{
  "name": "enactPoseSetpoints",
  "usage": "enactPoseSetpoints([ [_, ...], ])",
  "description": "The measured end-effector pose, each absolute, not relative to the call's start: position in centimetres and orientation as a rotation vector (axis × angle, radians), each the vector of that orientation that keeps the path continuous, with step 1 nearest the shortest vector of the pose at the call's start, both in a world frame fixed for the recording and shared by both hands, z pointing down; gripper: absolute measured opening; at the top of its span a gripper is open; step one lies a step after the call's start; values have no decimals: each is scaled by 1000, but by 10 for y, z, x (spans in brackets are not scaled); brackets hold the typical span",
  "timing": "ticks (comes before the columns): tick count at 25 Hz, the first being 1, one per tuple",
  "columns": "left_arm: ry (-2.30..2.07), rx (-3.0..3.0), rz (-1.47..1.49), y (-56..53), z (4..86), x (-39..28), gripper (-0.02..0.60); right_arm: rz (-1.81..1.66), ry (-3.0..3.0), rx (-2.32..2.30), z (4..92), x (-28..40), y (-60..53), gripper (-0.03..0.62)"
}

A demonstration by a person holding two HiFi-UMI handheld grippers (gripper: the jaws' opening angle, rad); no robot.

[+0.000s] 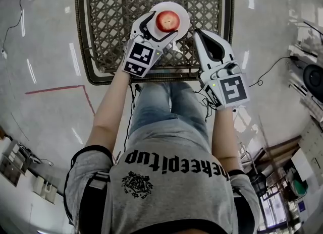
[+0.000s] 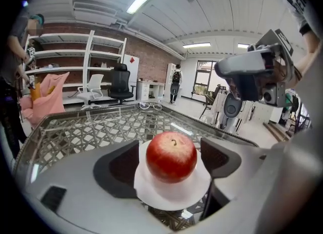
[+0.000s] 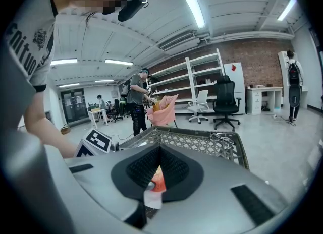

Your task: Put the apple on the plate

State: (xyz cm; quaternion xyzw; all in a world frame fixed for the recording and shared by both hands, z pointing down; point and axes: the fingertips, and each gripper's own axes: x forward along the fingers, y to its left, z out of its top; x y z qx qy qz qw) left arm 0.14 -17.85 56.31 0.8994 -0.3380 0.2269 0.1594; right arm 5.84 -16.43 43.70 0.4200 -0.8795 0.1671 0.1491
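A red apple (image 1: pixel 167 21) sits upright on a small white plate (image 1: pixel 183 15) near the front edge of the woven lattice table (image 1: pixel 111 26). My left gripper (image 1: pixel 164 24) is open, its jaws spread on either side of the apple (image 2: pixel 171 156), with a gap between each dark pad (image 2: pixel 121 165) and the fruit. The plate (image 2: pixel 171 197) lies under and between the jaws. My right gripper (image 1: pixel 198 32) is shut with nothing in it, just right of the plate. In the right gripper view a sliver of the apple (image 3: pixel 157 180) shows behind the right gripper (image 3: pixel 160 150).
A pair of glasses (image 2: pixel 149 106) lies at the table's far end. Cables (image 1: pixel 262 79) trail on the floor at the right, and a red tape line (image 1: pixel 55 89) runs at the left. A person (image 3: pixel 137 104) stands beyond the table beside a pink bag (image 3: pixel 164 112); shelves and office chairs lie behind.
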Motion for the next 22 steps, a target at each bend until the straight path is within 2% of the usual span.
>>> enactPoseSetpoints([
  [3, -991, 2572, 603, -175, 548, -2, 416, 470, -2542, 1200, 431, 56, -161, 11],
  [4, -1011, 2568, 591, -174, 543, -4, 397, 467, -2546, 1197, 430, 55, -158, 11],
  [7, -1095, 2558, 567, -173, 527, -11, 283, 448, -2567, 1181, 423, 52, -155, 11],
  [11, -1149, 2562, 522, -170, 502, -15, 222, 428, -2594, 1158, 413, 47, -150, 11],
  [14, -1187, 2572, 500, -161, 485, -16, 199, 413, -2615, 1140, 404, 44, -143, 11],
  [17, -1257, 2579, 481, -156, 467, -21, 130, 396, -2639, 1120, 396, 40, -138, 11],
  [22, -1330, 2582, 419, -150, 433, -26, 63, 370, -2669, 1087, 380, 34, -134, 11],
])
